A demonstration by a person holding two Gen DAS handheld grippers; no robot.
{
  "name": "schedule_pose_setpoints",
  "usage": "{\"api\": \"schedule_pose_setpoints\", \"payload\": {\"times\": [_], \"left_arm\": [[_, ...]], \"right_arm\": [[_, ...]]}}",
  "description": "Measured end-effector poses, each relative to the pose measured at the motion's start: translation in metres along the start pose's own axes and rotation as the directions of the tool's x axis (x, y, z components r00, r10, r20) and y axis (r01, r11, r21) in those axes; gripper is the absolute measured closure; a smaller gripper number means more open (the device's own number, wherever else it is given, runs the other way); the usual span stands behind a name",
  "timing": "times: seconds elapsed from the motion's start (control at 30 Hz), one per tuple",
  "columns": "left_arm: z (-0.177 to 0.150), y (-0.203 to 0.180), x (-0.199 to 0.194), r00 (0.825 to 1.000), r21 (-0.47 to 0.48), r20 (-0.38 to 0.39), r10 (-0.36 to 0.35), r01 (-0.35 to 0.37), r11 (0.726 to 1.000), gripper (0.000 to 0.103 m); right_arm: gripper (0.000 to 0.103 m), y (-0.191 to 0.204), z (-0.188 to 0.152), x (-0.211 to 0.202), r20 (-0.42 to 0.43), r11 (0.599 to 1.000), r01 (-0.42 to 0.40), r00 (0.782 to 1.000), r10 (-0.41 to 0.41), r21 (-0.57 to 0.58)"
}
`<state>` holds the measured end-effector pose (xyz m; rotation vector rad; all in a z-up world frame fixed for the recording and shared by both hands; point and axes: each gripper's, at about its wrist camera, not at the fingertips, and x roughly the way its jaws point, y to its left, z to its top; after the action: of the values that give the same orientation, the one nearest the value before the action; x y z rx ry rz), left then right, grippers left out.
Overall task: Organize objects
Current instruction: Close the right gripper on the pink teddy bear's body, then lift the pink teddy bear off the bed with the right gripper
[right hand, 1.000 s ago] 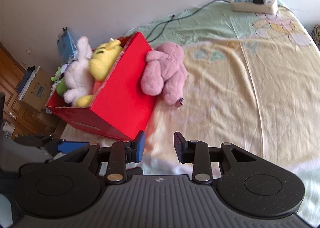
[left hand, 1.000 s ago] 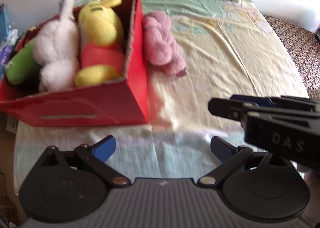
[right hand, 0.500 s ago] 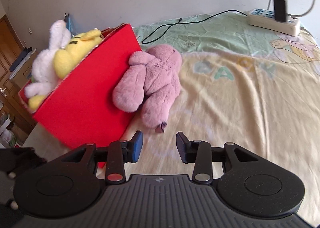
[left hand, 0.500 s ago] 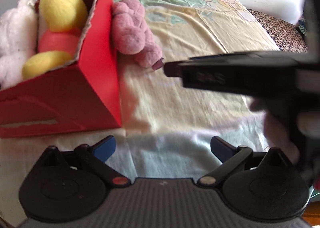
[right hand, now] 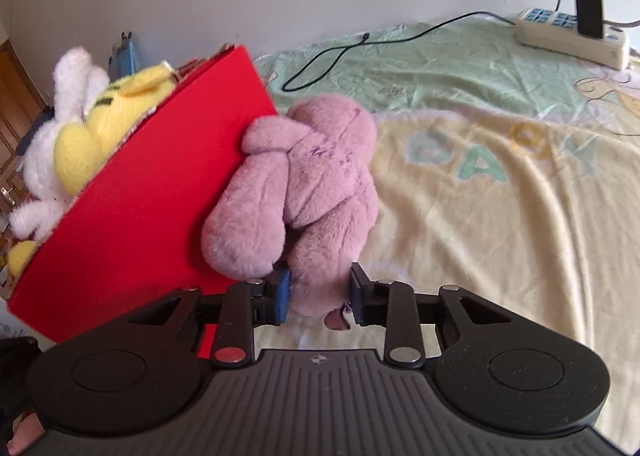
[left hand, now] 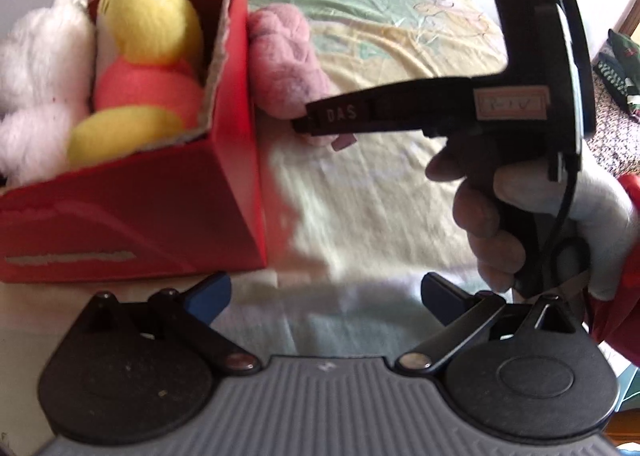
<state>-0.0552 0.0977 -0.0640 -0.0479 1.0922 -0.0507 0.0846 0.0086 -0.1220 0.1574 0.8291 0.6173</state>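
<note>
pink plush on bed, leaning on red box | right claw spread, straddling lower limb, not yet clamped | left claw released, idle | handling est: light, soft, squashy, non-fragile; grip limb deep or fur slips.

My right hand-held gripper hides the pink plush's lower end; white plush cut off left.

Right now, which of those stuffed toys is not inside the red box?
The fluffy pink plush toy. It lies on the bedspread against the red cardboard box, between the right gripper's fingers; the yellow plush and white plush sit inside.
</note>
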Motion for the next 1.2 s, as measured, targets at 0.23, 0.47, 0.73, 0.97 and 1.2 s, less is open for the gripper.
{"api": "schedule_pose_setpoints", "payload": {"times": [0.23,0.47,0.73,0.97,1.2], "left_arm": [[-0.001,-0.019,-0.007,0.997,0.069,0.029,-0.071,0.069,0.995,0.002],[-0.001,-0.044,-0.008,0.988,0.144,0.025,-0.155,0.15,0.978,0.002],[0.005,-0.059,-0.006,0.975,0.168,0.017,-0.222,0.217,0.962,0.002],[0.012,-0.058,0.009,0.973,0.123,-0.001,-0.232,0.23,0.965,0.002],[0.022,-0.056,0.029,0.965,0.062,-0.02,-0.262,0.263,0.963,0.003]], "right_arm": [[0.073,-0.019,-0.02,-0.055,-0.019,0.997,0.062,0.998,-0.062,-0.038],[0.072,-0.036,-0.058,-0.112,-0.077,0.993,0.101,0.991,-0.105,-0.056],[0.071,-0.039,-0.075,-0.139,-0.111,0.998,0.049,0.992,-0.053,-0.033],[0.071,-0.071,-0.065,-0.15,-0.052,0.978,-0.045,0.997,0.056,0.205],[0.067,-0.1,-0.052,-0.108,-0.03,0.886,-0.136,0.986,0.166,0.444]]}}
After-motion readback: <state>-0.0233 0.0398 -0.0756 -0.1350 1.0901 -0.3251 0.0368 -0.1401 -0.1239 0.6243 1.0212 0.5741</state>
